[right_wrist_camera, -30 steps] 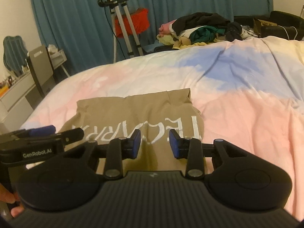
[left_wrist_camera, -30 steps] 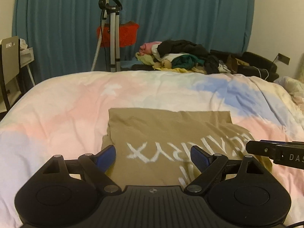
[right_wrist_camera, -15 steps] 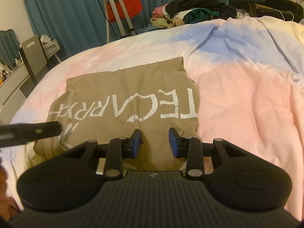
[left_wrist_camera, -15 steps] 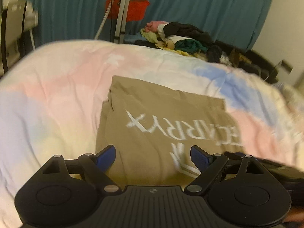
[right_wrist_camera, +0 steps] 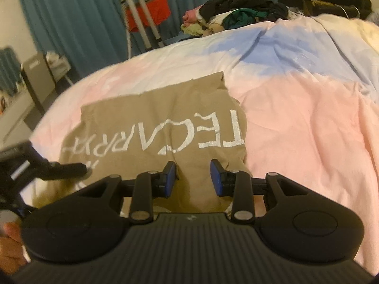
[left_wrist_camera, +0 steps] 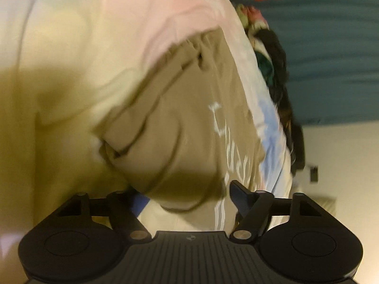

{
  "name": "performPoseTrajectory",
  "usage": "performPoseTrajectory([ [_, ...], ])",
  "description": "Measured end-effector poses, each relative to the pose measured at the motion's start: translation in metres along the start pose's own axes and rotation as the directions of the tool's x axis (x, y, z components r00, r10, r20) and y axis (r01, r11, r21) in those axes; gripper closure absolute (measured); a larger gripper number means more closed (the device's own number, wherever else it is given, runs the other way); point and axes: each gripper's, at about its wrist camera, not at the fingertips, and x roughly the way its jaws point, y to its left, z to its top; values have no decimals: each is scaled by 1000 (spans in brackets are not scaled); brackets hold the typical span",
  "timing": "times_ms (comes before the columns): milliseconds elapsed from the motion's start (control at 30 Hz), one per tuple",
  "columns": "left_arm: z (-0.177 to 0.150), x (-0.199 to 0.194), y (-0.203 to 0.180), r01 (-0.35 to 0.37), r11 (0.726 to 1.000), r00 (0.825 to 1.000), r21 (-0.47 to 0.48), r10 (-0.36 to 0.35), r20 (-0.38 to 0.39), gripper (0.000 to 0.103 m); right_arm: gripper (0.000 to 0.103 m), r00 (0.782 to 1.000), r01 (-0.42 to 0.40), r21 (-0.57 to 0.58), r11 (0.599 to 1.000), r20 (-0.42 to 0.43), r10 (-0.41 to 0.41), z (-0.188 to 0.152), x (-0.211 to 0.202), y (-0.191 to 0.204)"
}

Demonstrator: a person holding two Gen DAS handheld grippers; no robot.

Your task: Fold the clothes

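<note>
A tan T-shirt (right_wrist_camera: 151, 127) with white lettering lies partly folded on the bed. In the left wrist view the shirt (left_wrist_camera: 189, 123) fills the middle, blurred and rotated. My left gripper (left_wrist_camera: 187, 196) is open, rolled sideways, with the shirt's near left corner between its fingers. It also shows at the left of the right wrist view (right_wrist_camera: 64, 168), down at the shirt's left edge. My right gripper (right_wrist_camera: 193, 177) is open and empty over the shirt's near right edge.
The pastel pink, blue and white duvet (right_wrist_camera: 308, 108) covers the bed. A pile of clothes (right_wrist_camera: 236, 11) lies at the far side. A metal stand (right_wrist_camera: 139, 21) with a red item and teal curtains stand behind. A chair (right_wrist_camera: 38, 73) is at the left.
My left gripper has dropped low and rolled sideways to the shirt's left corner. My right gripper has come a little closer to the shirt's near edge and opened slightly.
</note>
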Motion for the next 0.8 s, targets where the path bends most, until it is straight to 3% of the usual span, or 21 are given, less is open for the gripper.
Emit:
performPoseTrajectory([
  [100,-2,-3,7,12,999,1000,-46,-11,19,43,65,998,-67,104,992,21,65,5,-11,-5],
  [167,-4,-6,9,21,998,999,-62,-19,32,51,60,988,-153,199,968,27,151,8,-17,-10],
  [233,-6,-9,7,22,998,999,-54,-20,51,56,13,960,-272,354,895,32,279,4,-17,-18],
  [333,-10,-16,-2,36,999,995,-11,-35,92,64,10,897,-370,555,745,4,442,-11,-3,-26],
  [433,-14,-25,-12,89,995,988,51,-94,123,66,10,840,-374,667,644,-50,540,-29,18,-26],
  [500,-14,-29,-15,119,992,983,49,-125,138,66,10,842,-347,711,612,-51,537,-38,27,-30],
  [600,-8,-25,-8,110,994,985,-12,-108,131,65,15,882,-304,768,564,4,470,-47,32,-45],
  [633,-5,-24,-6,107,994,986,-32,-102,129,63,27,898,-291,783,550,26,439,-48,31,-52],
  [700,-1,-22,0,100,992,988,-77,-90,123,58,35,931,-253,793,554,43,363,-50,30,-61],
  [800,5,-13,10,88,986,991,-140,-72,116,56,53,955,-210,802,560,47,292,-53,35,-67],
])
